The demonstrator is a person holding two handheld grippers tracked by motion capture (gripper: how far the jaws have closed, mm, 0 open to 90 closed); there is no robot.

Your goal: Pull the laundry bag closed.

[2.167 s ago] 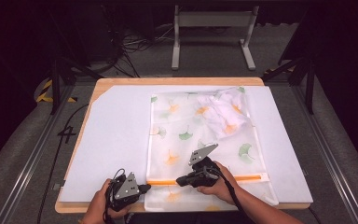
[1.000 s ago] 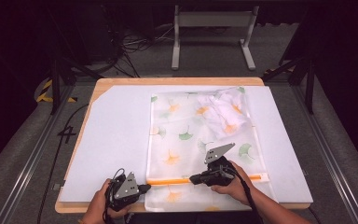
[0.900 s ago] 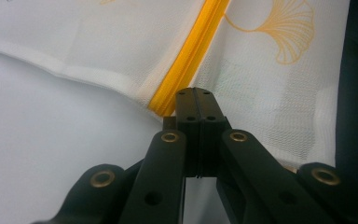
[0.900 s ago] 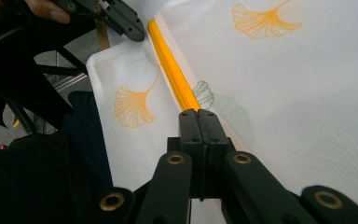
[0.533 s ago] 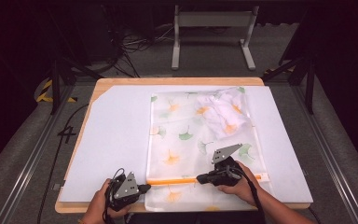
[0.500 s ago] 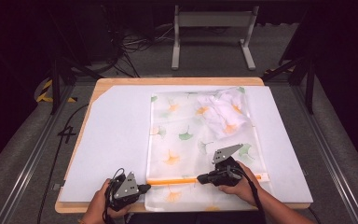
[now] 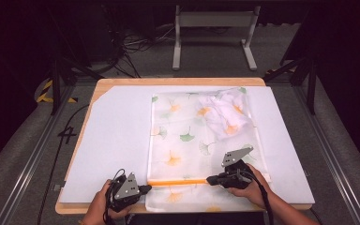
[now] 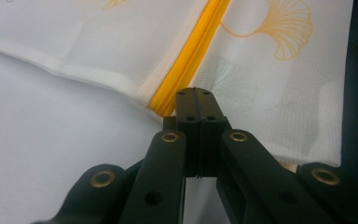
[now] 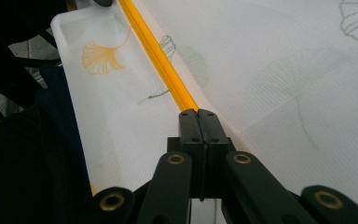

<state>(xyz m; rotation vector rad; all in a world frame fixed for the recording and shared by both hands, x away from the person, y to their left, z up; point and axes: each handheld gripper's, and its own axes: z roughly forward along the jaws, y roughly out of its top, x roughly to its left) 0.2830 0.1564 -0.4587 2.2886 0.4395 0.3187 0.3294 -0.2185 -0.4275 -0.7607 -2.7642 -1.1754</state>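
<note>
- Right now a see-through mesh bag (image 7: 201, 140) with leaf prints lies flat in the middle of the high view, on a white sheet (image 7: 112, 140).
- An orange zipper (image 7: 178, 182) runs across the bag near its bottom edge.
- At the lower left, the left gripper (image 7: 146, 188) has its jaws pressed together at the zipper's left end.
- At the lower right, the right gripper (image 7: 210, 179) is closed too, its tip on the zipper.
- White cloth (image 7: 225, 112) sits bunched inside the bag, at its upper right.
- Under the sheet is a wooden table (image 7: 178, 81).
</note>
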